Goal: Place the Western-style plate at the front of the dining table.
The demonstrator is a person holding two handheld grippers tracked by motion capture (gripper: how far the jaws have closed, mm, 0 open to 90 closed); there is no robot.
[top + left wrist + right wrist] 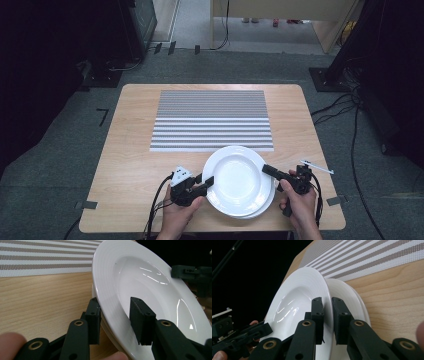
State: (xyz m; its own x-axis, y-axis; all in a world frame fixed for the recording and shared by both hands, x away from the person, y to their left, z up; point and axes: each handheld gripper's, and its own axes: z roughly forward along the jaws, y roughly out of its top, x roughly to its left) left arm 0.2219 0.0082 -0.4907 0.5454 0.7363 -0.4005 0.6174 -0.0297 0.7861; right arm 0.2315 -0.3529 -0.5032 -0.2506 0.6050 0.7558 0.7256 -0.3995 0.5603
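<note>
A: White top plate [236,176] sits on a stack of plates [260,206] at the near edge of the wooden table [130,150], just below the striped placemat [212,120].

B: L gripper [117,320]?

A: Its jaws straddle the top plate's rim, one under, one over, w/ a gap (not clamped).

B: R gripper [327,320]?

A: Closed on the opposite rim, pinching it. Top plate looks lifted off the lower one on that side.
</note>
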